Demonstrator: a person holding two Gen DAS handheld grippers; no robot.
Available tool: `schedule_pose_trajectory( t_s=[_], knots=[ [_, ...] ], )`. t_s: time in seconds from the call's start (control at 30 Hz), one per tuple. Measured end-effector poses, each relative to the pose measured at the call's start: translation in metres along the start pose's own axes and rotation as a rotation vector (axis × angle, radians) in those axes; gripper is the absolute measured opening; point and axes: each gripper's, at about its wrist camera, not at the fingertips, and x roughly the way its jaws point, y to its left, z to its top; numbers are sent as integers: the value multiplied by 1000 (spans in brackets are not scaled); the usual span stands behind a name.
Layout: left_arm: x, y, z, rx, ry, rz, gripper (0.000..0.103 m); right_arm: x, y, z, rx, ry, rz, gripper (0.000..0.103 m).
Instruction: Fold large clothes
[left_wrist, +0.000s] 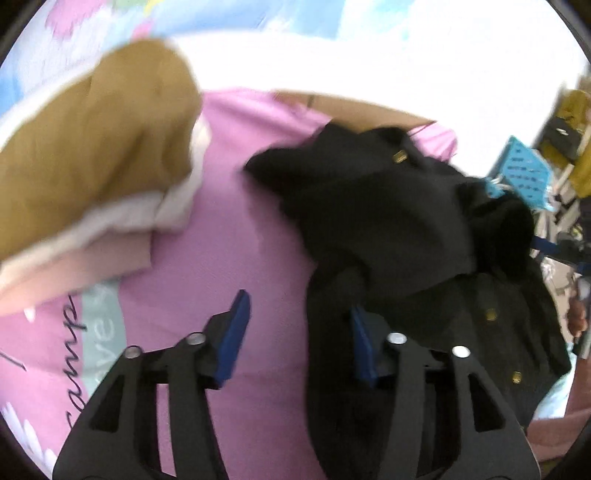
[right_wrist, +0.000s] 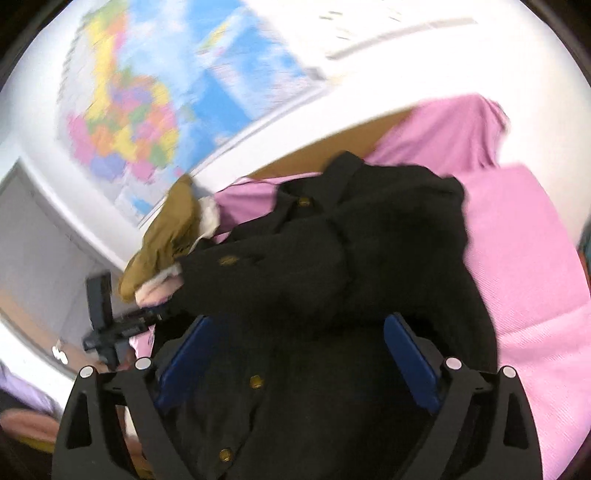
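Observation:
A black coat (left_wrist: 399, 221) with gold buttons lies crumpled on the pink sheet (left_wrist: 229, 206). My left gripper (left_wrist: 300, 334) is open just above the sheet. Its right finger sits at the coat's left edge, and bare sheet and that edge lie between its blue pads (left_wrist: 236, 328). In the right wrist view the coat (right_wrist: 369, 251) fills the middle. My right gripper (right_wrist: 299, 354) stands wide open low over the coat's buttoned front, and its pads (right_wrist: 410, 358) do not press on the cloth.
A stack of folded clothes (left_wrist: 96, 147), tan on top of white and pink, sits left of the coat and shows as the stack (right_wrist: 166, 236) in the right wrist view. A map (right_wrist: 147, 103) hangs on the white wall. A blue basket (left_wrist: 524, 166) and clutter stand right.

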Motion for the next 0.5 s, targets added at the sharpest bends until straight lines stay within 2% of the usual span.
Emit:
schedule_pose_trajectory(
  t_s=[0.07,0.13,0.27,0.3,0.33,0.37,0.4,0.43,0.5],
  knots=[
    [-6,-11,8,37,-32,0,65,6,18,-4,-78,-3,-8,96],
    [-8,-23,15,77,-47,-3,65,21,47,-7,-192,1,-38,97],
    [11,-49,32,137,-57,22,65,62,80,-9,-399,12,-201,97],
    [21,-53,35,143,-43,31,65,72,82,-8,-425,24,-243,91],
    [30,-55,37,147,-29,52,66,81,80,-4,-441,42,-269,68],
    [34,-54,36,145,-18,68,64,85,74,1,-428,59,-265,54],
    [40,-51,35,135,0,80,62,84,60,10,-365,71,-240,26],
    [42,-46,34,122,14,90,60,79,50,16,-320,63,-210,15],
    [46,-36,34,96,12,130,57,57,24,33,-216,-10,-130,13]
  ],
)
